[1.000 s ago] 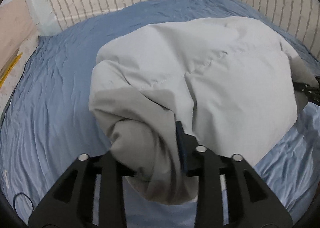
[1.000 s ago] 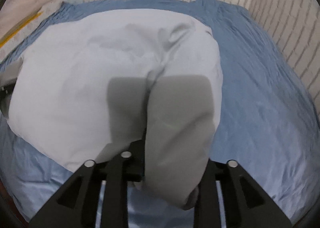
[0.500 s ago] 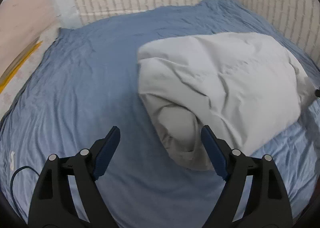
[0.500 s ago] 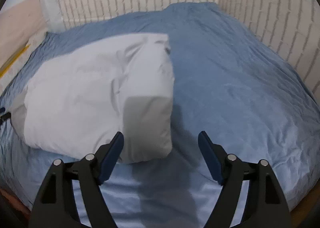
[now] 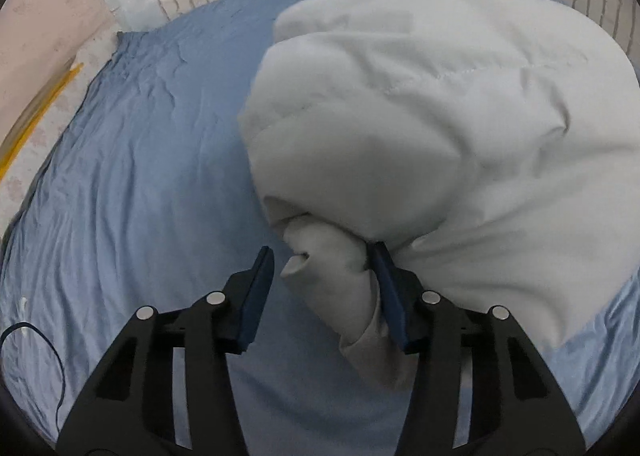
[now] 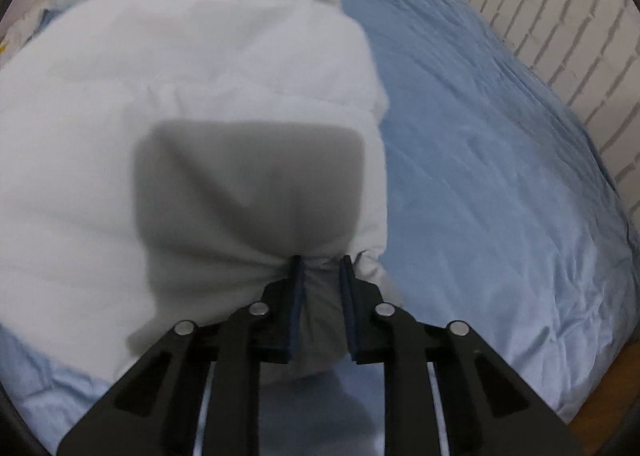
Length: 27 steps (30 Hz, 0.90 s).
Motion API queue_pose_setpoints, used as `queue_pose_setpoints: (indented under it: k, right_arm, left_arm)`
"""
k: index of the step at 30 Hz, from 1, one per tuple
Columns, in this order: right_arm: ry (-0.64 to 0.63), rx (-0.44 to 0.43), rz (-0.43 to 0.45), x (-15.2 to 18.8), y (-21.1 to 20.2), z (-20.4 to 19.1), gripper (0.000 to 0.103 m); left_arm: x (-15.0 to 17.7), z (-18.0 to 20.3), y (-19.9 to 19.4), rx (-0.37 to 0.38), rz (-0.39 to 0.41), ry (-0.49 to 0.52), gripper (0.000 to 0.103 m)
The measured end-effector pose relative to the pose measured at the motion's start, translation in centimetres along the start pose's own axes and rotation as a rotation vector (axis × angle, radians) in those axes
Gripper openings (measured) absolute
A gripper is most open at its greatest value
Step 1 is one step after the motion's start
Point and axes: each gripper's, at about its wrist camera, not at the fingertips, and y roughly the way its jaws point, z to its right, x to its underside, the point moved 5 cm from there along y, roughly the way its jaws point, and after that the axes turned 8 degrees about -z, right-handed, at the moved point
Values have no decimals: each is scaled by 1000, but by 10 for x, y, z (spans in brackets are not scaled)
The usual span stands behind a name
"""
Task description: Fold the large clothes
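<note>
Left wrist view: the white padded garment (image 5: 440, 104) is seen heaped on the blue bedsheet (image 5: 140, 176), filling the frame from twelve round to four o'clock. One bunched corner of it hangs down toward six o'clock and lies between the fingers of the left gripper (image 5: 324, 268). The jaws are closing. The right-hand pad is touched by the cloth; a gap of sheet is visible between the cloth and the left-hand pad, so no pinch is yet made. The bulk of the garment lies at one to two o'clock from this claw.

Right wrist view: the same garment (image 6: 180, 76) is seen spread from nine to one o'clock, with bare bedsheet (image 6: 500, 176) from one to five o'clock. A gathered fold at the near edge is caught in the right gripper (image 6: 320, 268); the jaws are closing and both pads are pressed on the cloth, which puckers around them. A square shadow is cast on the fabric just above the claw.

Judgement: the garment's long axis is taken to run between the two claws, each set at one near corner. The right corner is secured; the left is not, and a lift is judged to depend on that grip being completed.
</note>
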Motion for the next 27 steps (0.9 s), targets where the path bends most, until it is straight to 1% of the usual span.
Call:
queue_pose_setpoints:
  k: [1, 3, 4, 5, 6, 8, 9, 10, 11, 12, 13, 14, 15, 17, 19, 20, 21, 23, 24, 27]
  right_arm:
    - [-12, 14, -6, -5, 1, -5, 13]
    - [-6, 24, -13, -9, -2, -7, 12]
    - [8, 29, -7, -9, -8, -5, 12]
    - [25, 17, 14, -9, -20, -4, 12]
    - [45, -13, 44, -6, -33, -3, 12]
    - [87, -66, 110, -1, -61, -2, 13]
    - [99, -87, 142, 1, -75, -3, 15]
    - [106, -109, 181, 4, -94, -6, 25]
    - [108, -120, 206, 4, -105, -11, 32]
    - [108, -131, 234, 6, -117, -16, 46]
    - [103, -151, 275, 8, -133, -24, 52]
    - [97, -164, 302, 12, -145, -32, 52]
    - [93, -175, 322, 14, -154, -38, 52]
    - [83, -202, 361, 16, -172, -52, 52]
    - [64, -230, 406, 20, -193, -70, 54]
    - [55, -236, 418, 22, -200, -77, 54]
    - [42, -244, 438, 28, -212, -88, 55]
    - [13, -256, 481, 32, -233, -103, 59]
    - [2, -257, 499, 36, -243, -110, 61]
    - [-12, -267, 557, 51, -275, -127, 62]
  left_arm:
    - [-1, -1, -1, 1, 2, -3, 50]
    - [-1, -8, -7, 33, -1, -23, 48]
    - [3, -17, -14, 49, 1, -35, 48]
    - [4, -22, -19, 54, 5, -41, 48]
    - [6, -30, -28, 63, 18, -54, 50]
    - [9, -42, -45, 56, 52, -67, 56]
    - [10, -52, -57, 48, 74, -70, 65]
    - [9, -57, -67, 42, 95, -74, 75]
    - [11, -66, -82, 30, 129, -85, 80]
    - [12, -72, -93, 26, 154, -94, 87]
    - [15, -80, -104, 25, 178, -104, 92]
    - [19, -91, -120, 19, 210, -120, 94]
    - [23, -101, -130, 14, 226, -130, 96]
    - [22, -117, -148, 13, 253, -153, 97]
    - [32, -140, -171, 6, 283, -183, 97]
    - [38, -153, -185, -15, 303, -199, 97]
    - [35, -164, -196, -31, 313, -207, 97]
    - [55, -185, -223, -58, 348, -231, 98]
    - [61, -193, -236, -60, 358, -240, 100]
    - [86, -208, -270, -46, 393, -274, 100]
